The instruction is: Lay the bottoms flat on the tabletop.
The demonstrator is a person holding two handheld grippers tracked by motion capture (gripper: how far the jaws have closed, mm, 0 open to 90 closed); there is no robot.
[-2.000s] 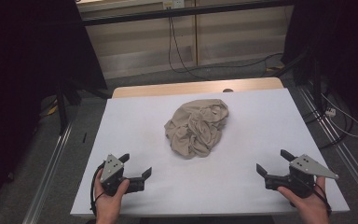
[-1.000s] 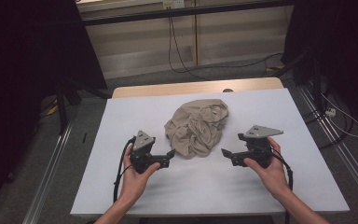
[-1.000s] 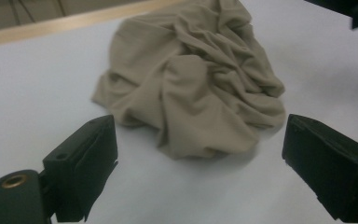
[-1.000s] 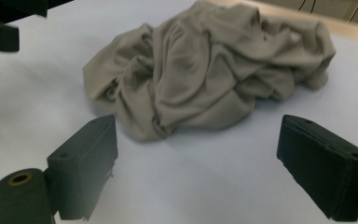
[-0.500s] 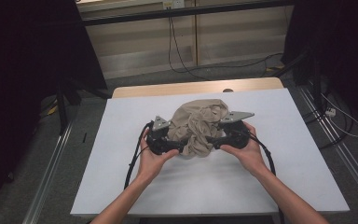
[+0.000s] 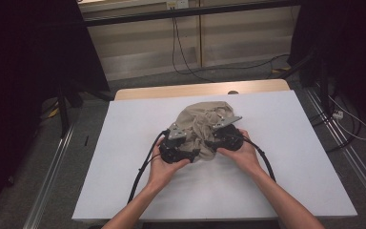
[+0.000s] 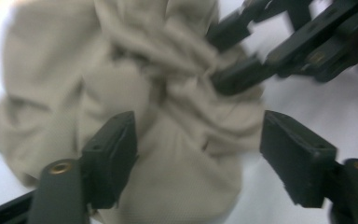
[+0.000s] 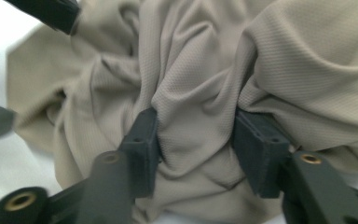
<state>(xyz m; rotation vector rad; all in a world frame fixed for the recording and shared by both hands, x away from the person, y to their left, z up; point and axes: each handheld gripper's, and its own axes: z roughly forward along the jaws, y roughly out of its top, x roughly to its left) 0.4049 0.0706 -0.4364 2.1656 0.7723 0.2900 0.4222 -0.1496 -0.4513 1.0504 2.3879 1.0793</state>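
A crumpled beige cloth (image 6: 202,121) lies in a heap at the middle of the white table (image 6: 286,157). My left gripper (image 6: 180,149) is at the heap's near left edge. In the left gripper view it (image 7: 200,161) is wide open, with the cloth's near edge (image 7: 168,154) between and beyond its jaws. My right gripper (image 6: 219,136) is pushed into the heap's near right side. In the right gripper view it (image 8: 198,149) is open but partly closed, both jaws pressing a thick fold (image 8: 191,116) that bulges between them.
A hand holds each gripper, forearms coming in from the table's near edge. Black cables (image 6: 143,167) trail from both grippers across the tabletop. A wooden strip (image 6: 195,89) runs along the far edge, with floor cables behind. White table surface surrounds the heap.
Both grippers came forward and inward from the table's near corners to the cloth. Over the last half second they pushed deeper into its near side, and the right jaws narrowed around a fold.
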